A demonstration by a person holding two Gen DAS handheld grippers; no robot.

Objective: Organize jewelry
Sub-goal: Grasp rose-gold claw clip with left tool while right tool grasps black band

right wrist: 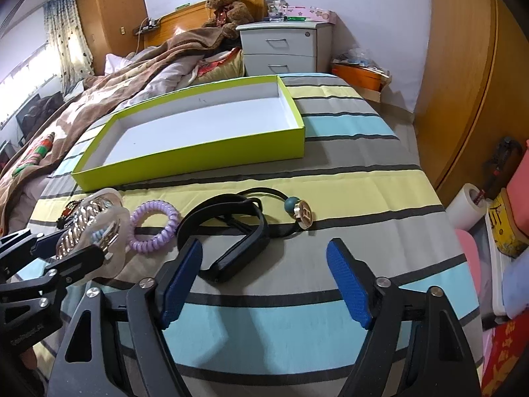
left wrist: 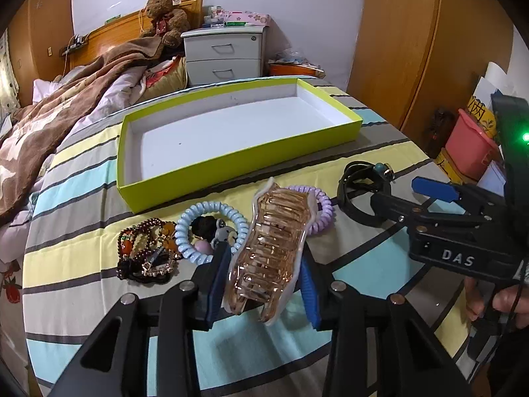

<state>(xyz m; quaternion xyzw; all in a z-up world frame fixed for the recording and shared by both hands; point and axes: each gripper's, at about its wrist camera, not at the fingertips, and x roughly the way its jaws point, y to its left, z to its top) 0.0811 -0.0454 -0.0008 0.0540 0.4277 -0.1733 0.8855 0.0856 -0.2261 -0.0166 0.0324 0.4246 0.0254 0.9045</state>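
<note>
My left gripper is shut on a large rose-gold hair claw clip and holds it just above the striped bed cover; the clip also shows in the right wrist view. My right gripper is open and empty, just short of a black band; its finger also shows in the left wrist view. A lime-green box with a white inside lies beyond, also in the right wrist view. A purple coil hair tie, a blue coil hair tie and a bead bracelet pile lie nearby.
A black cord with a teal bead and gold H charm lies right of the band. A brown blanket covers the bed's left. A white nightstand stands behind the box. Pink bins sit off the bed's right edge.
</note>
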